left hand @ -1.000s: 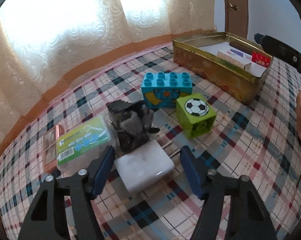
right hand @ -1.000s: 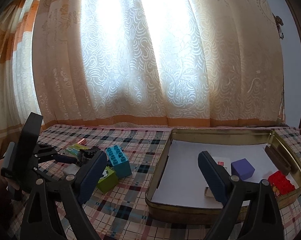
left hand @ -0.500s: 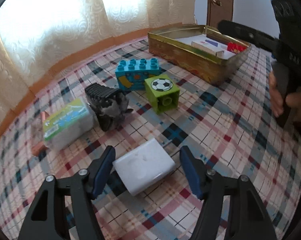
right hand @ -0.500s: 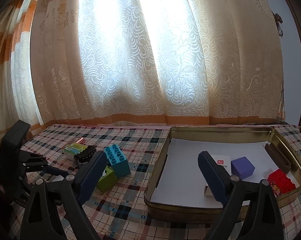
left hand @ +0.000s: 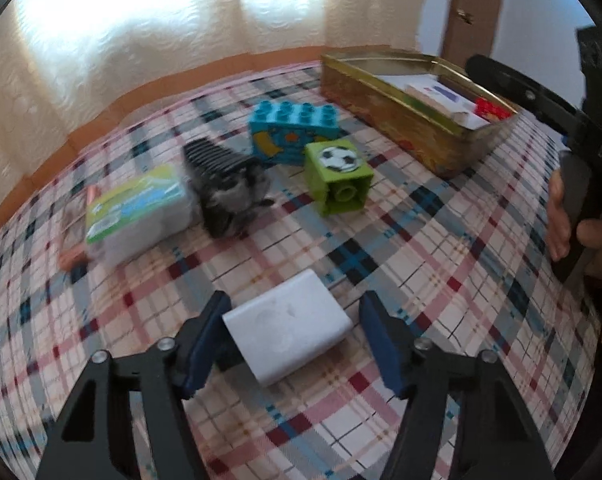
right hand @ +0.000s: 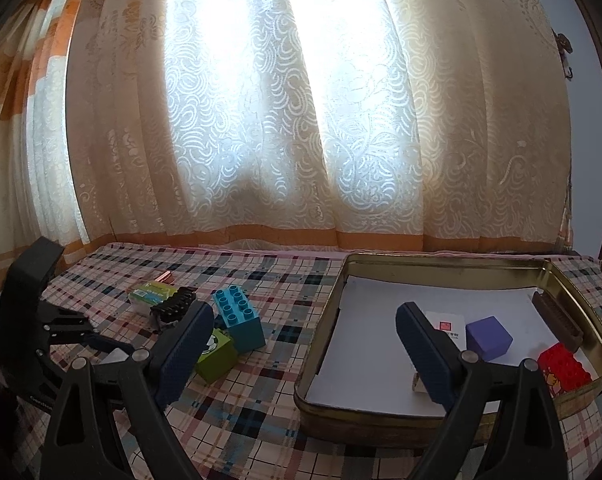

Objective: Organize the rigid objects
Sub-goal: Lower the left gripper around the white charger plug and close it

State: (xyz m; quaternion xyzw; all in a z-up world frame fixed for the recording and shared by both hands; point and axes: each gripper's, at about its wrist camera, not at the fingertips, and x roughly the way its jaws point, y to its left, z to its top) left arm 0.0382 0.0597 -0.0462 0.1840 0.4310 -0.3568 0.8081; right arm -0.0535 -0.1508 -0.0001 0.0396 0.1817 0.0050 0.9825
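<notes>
Between left gripper (left hand: 293,332) pads, white charger (left hand: 287,328) gripped, right gripper (right hand: 305,344) wide, empty.

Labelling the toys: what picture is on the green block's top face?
A black-and-white football, clearest in the left wrist view.

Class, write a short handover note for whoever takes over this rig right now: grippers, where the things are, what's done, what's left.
Left gripper: shut on the white charger, over the checked cloth.
Right gripper: open, empty, facing the tin.
Done: purple cube, red brick, white box and dark bar lie in the tin.
Left: charger into the tin, then blue brick, green football cube, black ribbed item and green-labelled box, all on the cloth.
</notes>
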